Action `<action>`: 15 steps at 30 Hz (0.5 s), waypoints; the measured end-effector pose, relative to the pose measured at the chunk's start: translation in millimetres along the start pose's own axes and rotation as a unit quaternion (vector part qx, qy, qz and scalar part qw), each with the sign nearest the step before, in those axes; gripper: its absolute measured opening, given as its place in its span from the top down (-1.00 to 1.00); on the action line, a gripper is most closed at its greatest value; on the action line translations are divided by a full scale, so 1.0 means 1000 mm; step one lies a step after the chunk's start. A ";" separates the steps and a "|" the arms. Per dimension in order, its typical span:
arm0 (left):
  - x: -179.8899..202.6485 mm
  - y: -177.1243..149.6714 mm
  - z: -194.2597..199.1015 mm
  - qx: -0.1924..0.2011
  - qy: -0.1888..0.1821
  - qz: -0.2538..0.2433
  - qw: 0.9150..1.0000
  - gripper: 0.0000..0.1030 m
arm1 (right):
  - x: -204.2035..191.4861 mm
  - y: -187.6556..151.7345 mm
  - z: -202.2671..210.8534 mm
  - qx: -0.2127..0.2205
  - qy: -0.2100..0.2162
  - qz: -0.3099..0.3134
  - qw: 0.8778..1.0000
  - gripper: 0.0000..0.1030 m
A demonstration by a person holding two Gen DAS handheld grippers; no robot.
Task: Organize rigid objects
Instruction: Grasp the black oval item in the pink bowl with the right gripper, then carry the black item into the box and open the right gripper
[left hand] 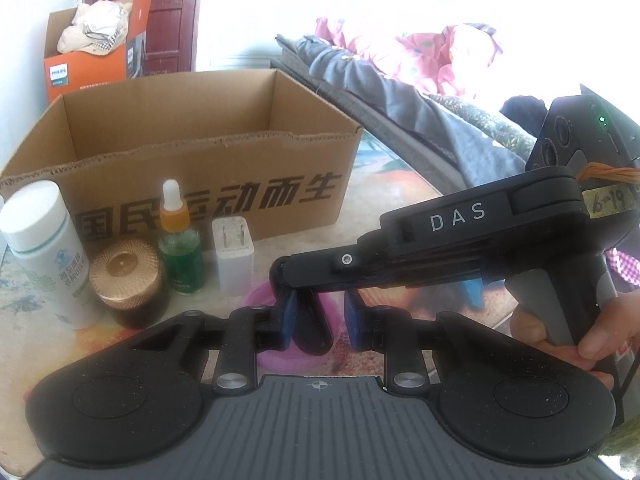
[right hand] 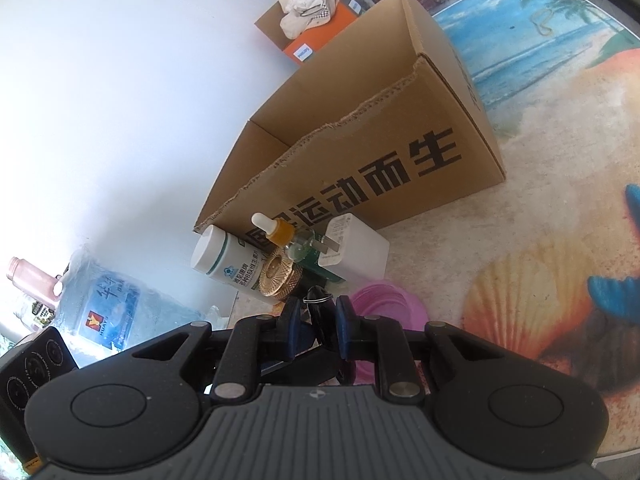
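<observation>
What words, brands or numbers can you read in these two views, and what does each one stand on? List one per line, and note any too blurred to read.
"PHILIPS": orange box at the back.
"国民运动而生": front of the cardboard box.
"DAS": right gripper, on its body.
"6-19": handwritten tape on that gripper's body.
"HUAYU": label of the water jug.
White bottle: Chinese label print, too blurred to read.
White charger: print too small.

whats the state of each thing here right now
cardboard box: upright, top open
white bottle: upright, capped
gold-lid jar: upright, lidded
dropper bottle: upright, capped
charger: unplugged, standing on end
black key fob: gripped
right gripper: shut on it
left gripper: grip unclear
</observation>
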State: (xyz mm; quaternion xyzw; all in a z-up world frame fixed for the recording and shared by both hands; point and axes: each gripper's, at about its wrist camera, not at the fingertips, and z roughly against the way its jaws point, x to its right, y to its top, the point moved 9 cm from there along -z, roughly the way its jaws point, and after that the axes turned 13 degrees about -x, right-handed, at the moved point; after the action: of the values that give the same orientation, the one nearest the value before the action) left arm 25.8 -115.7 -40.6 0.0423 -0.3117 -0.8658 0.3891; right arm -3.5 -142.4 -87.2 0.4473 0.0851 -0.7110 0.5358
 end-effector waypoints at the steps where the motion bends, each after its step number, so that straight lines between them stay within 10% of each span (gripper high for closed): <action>1: 0.000 0.001 0.003 0.003 0.001 -0.002 1.000 0.52 | -0.002 0.001 0.001 0.002 0.001 0.003 1.000 0.59; 15: -0.031 0.083 0.069 0.085 0.034 -0.004 0.996 0.52 | -0.095 0.082 0.022 0.047 0.025 0.110 0.992 0.59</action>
State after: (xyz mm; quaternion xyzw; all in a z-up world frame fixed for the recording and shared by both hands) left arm 79.5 -100.5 57.0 0.1058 -0.3702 -0.8358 0.3914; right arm 55.4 -123.9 24.5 0.4960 0.0153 -0.6394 0.5873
